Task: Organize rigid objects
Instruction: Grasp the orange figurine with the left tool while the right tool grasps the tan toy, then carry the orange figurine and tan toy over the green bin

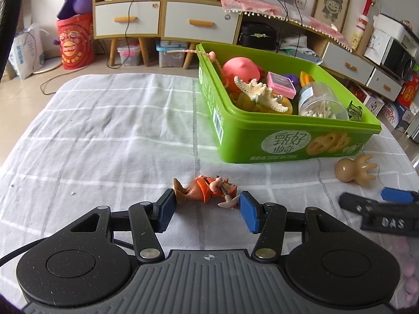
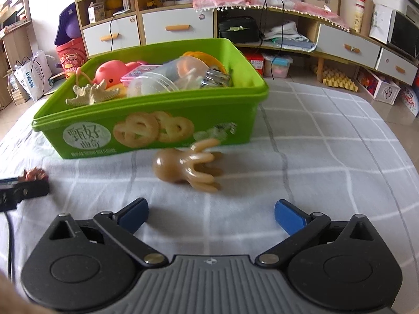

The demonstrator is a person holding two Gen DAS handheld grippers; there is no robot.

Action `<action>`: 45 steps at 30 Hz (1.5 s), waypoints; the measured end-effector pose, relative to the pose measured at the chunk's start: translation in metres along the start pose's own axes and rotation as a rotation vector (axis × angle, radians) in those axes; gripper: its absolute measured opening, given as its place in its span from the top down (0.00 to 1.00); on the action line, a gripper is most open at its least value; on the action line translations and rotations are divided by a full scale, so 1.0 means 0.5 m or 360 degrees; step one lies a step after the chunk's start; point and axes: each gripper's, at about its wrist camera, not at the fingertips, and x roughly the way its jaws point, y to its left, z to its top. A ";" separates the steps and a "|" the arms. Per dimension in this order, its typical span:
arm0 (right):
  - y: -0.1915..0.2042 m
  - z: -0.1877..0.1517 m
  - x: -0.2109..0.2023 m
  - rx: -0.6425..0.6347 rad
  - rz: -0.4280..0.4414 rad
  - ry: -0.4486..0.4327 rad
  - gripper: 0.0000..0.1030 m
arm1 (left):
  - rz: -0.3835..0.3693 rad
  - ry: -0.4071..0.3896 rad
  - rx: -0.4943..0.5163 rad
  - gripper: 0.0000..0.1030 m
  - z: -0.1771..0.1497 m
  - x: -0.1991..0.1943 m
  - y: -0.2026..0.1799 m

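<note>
Jaws of left gripper [image 1: 207,210] apart, low over checked cloth [image 1: 104,136], blue pads [image 1: 248,213] bracketing orange figurine [image 1: 207,189] lying on its side: left pad touching or nearly touching the brown foot end, right pad just beside the pale end (contact not clear either way). Beyond the jaws and to the right, green cookie tub [image 1: 262,141], open-topped, holding pink pig toy [image 1: 242,69], cream starfish [image 1: 262,94], pink box [image 1: 281,83] and clear jar of cotton swabs [image 1: 319,103]. Right of the jaws, just in front of the tub's near wall, tan octopus toy [image 1: 353,168] on its side. Nearer still on the right, blurred right gripper [image 1: 387,206], one blue pad showing.

From the right wrist: jaws of right gripper [image 2: 210,216] spread wide, nothing between the pads, low over the cloth [image 2: 314,144]. Straight ahead of the jaws, tan octopus toy [image 2: 188,167], round head toward the left, arms toward the right, close in front of the green cookie tub [image 2: 146,120], one arm reaching the tub's wall (touching or not, cannot tell). Inside the tub, pink pig toy [image 2: 111,72], starfish [image 2: 91,93] and clear jar [image 2: 162,79] tipped on its side. Far left of the jaws, edge of left gripper [image 2: 23,191] with a scrap of orange figurine [image 2: 34,174] beside it.
</note>
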 end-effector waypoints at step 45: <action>-0.025 0.046 -0.046 0.0267 0.0403 -0.0054 0.57 | -0.0111 -0.0027 -0.0043 0.44 0.010 -0.038 -0.022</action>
